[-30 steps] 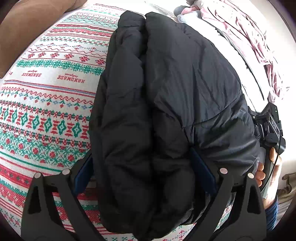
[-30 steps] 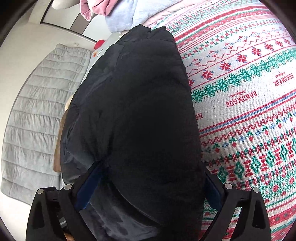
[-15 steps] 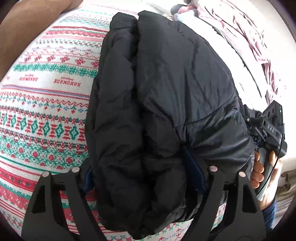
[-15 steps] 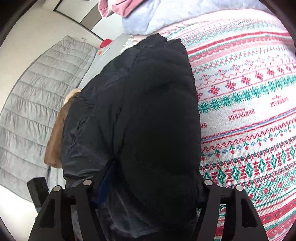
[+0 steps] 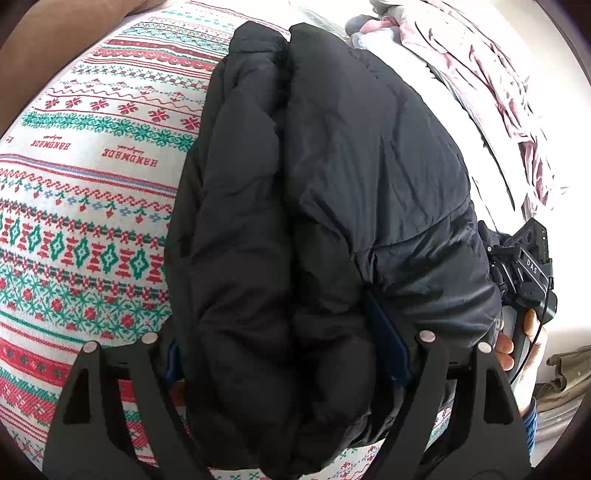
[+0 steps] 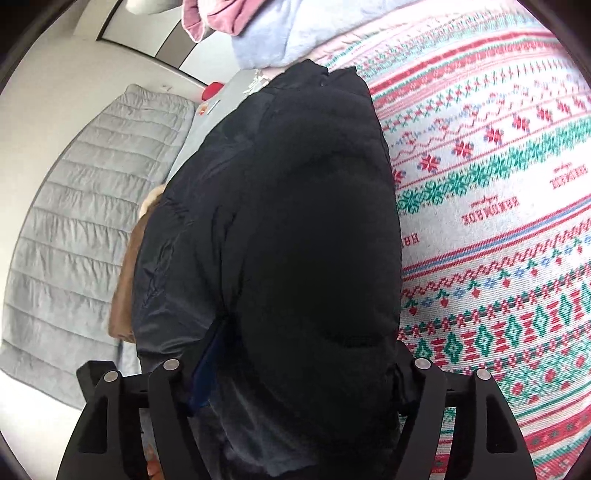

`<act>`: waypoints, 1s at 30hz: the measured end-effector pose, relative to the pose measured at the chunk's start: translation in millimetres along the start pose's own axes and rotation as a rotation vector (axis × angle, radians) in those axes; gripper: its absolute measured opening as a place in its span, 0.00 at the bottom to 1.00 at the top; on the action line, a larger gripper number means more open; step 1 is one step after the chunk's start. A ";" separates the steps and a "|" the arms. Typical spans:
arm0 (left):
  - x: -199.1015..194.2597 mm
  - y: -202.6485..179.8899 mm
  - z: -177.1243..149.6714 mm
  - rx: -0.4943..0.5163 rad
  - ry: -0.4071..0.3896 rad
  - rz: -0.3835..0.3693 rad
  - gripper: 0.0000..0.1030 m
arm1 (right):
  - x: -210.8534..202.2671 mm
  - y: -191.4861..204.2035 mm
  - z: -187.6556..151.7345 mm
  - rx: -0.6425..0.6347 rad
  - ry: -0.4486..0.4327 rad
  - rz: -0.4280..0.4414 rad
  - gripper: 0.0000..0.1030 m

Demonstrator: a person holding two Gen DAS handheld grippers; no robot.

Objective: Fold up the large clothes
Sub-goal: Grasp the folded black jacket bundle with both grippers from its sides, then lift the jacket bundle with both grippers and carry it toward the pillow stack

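A black puffer jacket (image 5: 325, 206) lies folded lengthwise on a patterned red, green and white blanket (image 5: 85, 192). My left gripper (image 5: 288, 354) is shut on the jacket's thick near end, with the padding bulging between its blue-padded fingers. My right gripper (image 6: 303, 358) is shut on the other end of the jacket (image 6: 295, 229). The right gripper body and the hand holding it show at the right edge of the left wrist view (image 5: 524, 273). The fingertips are buried in the fabric.
Pink and pale blue clothes (image 5: 491, 74) are piled at the far side of the bed, also seen in the right wrist view (image 6: 258, 33). A grey quilted mat (image 6: 81, 221) lies on the floor to the left. A brown cloth (image 6: 125, 295) hangs by the jacket's edge.
Both grippers have closed in on the jacket ends, squeezing the padding tighter. The right wrist view has shifted slightly, showing more of the pile at the far end.
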State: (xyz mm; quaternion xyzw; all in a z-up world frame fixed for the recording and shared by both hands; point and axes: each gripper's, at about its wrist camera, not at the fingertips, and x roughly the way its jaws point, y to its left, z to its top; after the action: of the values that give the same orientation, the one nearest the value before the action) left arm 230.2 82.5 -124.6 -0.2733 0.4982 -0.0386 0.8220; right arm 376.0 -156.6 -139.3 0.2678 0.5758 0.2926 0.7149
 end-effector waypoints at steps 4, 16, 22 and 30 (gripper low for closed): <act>-2.4 -5.5 0.7 0.040 -0.013 0.020 0.71 | 0.1 -0.9 2.3 -0.015 -0.001 -0.018 0.70; -25.8 -12.6 5.5 0.056 -0.090 0.040 0.23 | -20.3 51.7 -9.5 -0.230 -0.113 -0.153 0.35; -43.6 -17.9 7.4 0.087 -0.150 0.051 0.20 | -26.9 94.1 -22.6 -0.415 -0.197 -0.255 0.30; -61.5 -25.1 5.8 0.153 -0.206 0.050 0.19 | -41.0 106.5 -29.8 -0.516 -0.276 -0.324 0.29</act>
State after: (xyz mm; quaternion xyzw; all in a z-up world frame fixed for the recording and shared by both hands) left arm 209.6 84.2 -61.3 -0.1997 0.4136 -0.0276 0.8879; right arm 328.2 -112.0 -41.0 0.0201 0.4154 0.2723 0.8677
